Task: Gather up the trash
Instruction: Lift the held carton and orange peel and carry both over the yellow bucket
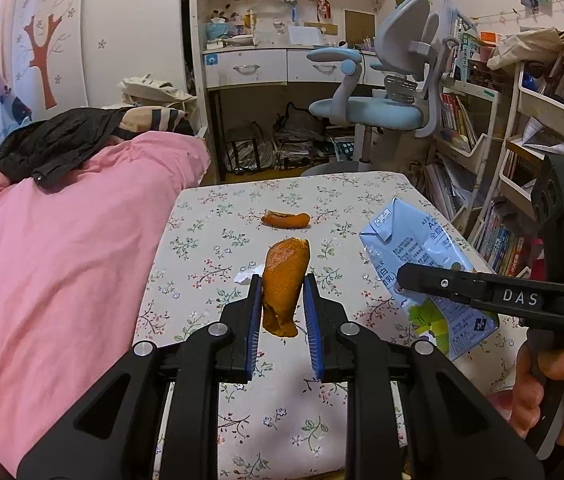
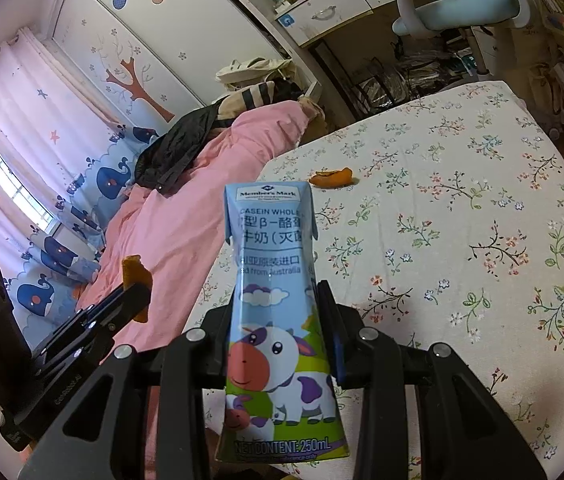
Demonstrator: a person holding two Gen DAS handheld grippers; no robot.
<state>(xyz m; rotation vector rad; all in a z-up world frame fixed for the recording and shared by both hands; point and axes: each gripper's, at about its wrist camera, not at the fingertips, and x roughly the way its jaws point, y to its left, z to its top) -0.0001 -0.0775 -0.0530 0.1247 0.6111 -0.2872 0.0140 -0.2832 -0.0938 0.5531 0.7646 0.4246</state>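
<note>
A table w/ a white floral cloth is seen from both wrist cams, in a cluttered room. The left gripper is clenched on a large orange peel: the peel is pinched between the blue-padded fingers and sticks up past their tips, lifted clear of the cloth. In the right wrist view the same peel is seen at the left gripper's tips, out past the table's left edge, over the pink bedding. The right gripper is closed on a light-blue milk carton w/ a cartoon cow print; the carton is squeezed at its middle, dented inward, and held upright-ish above the cloth near the table's near edge. In the left wrist view that carton is seen held near the table's right edge by the right gripper, w/ a hand wrapped round the handle at bottom right. A second, smaller orange peel is left lying on the cloth toward the far edge, about mid-width, well apart from both grippers. A small white paper scrap lies on the cloth just left of the left gripper's tip. Beyond the far edge a blue desk chair and a desk w/ drawers are visible; bookshelves stand at right.
</note>
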